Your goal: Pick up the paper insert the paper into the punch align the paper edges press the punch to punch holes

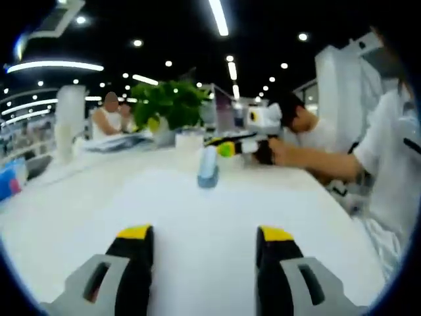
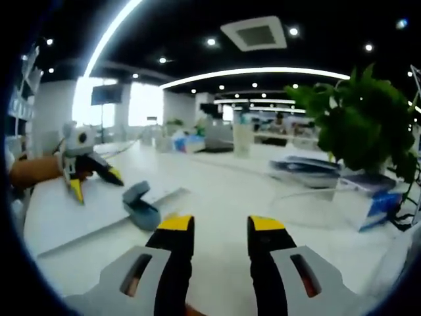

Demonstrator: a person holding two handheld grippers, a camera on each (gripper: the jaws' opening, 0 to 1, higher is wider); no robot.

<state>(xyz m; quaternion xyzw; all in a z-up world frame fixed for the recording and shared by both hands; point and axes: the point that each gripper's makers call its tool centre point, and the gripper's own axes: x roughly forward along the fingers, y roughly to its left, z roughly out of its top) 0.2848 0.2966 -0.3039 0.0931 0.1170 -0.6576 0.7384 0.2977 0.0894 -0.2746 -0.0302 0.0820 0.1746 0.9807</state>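
I judge this to be the very start: the paper is not yet picked up and both tools are empty.

In the left gripper view, my left gripper (image 1: 205,234) has its jaws spread wide with nothing between them, hovering over the white table (image 1: 329,217). The blue-grey punch (image 1: 208,168) stands straight ahead of the tips, well apart from them. Beyond it and a little to the right a hand holds what I take to be my right gripper.

In the right gripper view, my right gripper (image 2: 221,224) also has its jaws apart, though the gap is narrower, and it grips nothing. The punch lies ahead and to the left of the tips. It rests on the near edge of the paper (image 2: 79,217), a pale sheet running off to the left.

To do this step well, I would bring one tool low and flat to a free edge of the sheet, away from the punch. I would close on that edge alone, without scraping the table. White paper on a white top gives me little contrast, so I would go slowly. I would keep the other tool ready to steady the punch.
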